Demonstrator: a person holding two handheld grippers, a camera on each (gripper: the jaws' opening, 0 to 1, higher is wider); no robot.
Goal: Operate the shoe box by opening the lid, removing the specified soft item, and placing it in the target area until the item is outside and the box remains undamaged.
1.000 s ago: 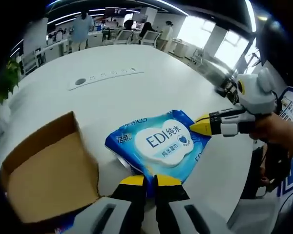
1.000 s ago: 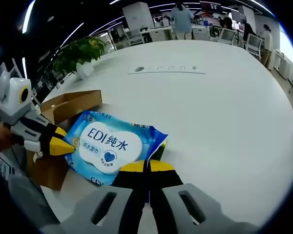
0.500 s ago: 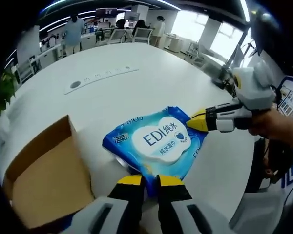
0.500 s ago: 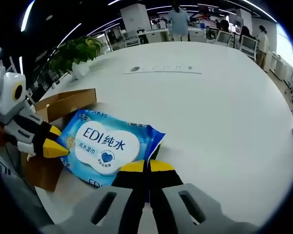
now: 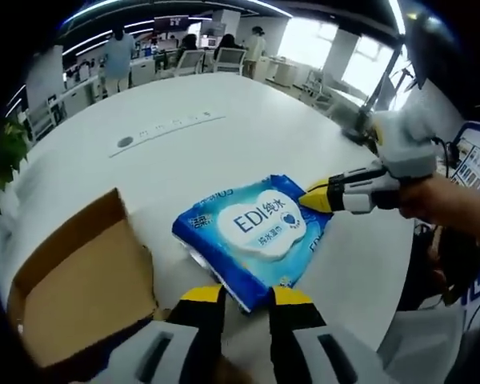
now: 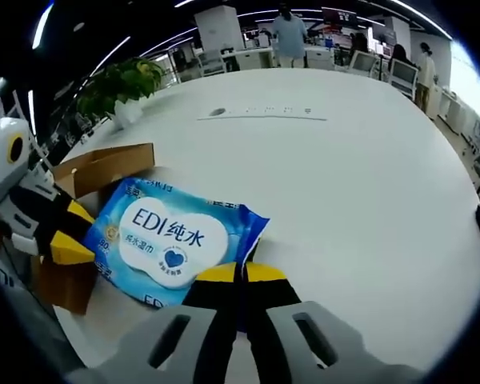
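Observation:
A blue wet-wipes pack (image 5: 256, 232) with a white label lies on the white table (image 5: 224, 152), just outside the open cardboard shoe box (image 5: 80, 296). My left gripper (image 5: 246, 298) is open, and the pack's near edge sits at the gap between its yellow tips. In the left gripper view my right gripper (image 5: 314, 195) comes in from the right, shut on the pack's far corner. In the right gripper view the pack (image 6: 172, 240) lies ahead of my right gripper (image 6: 240, 274), which pinches its corner. My left gripper (image 6: 64, 240) is beside the pack's far side, over the box (image 6: 104, 172).
A grey cable strip (image 5: 168, 126) runs across the table further out. A potted plant (image 6: 120, 84) stands at the table's edge beyond the box. People and office chairs are at the far side. The table's edge curves close on my right gripper's side.
My left gripper's jaws have spread and let go of the pack's edge. The pack has settled flat on the table, and the right gripper stays shut on its corner.

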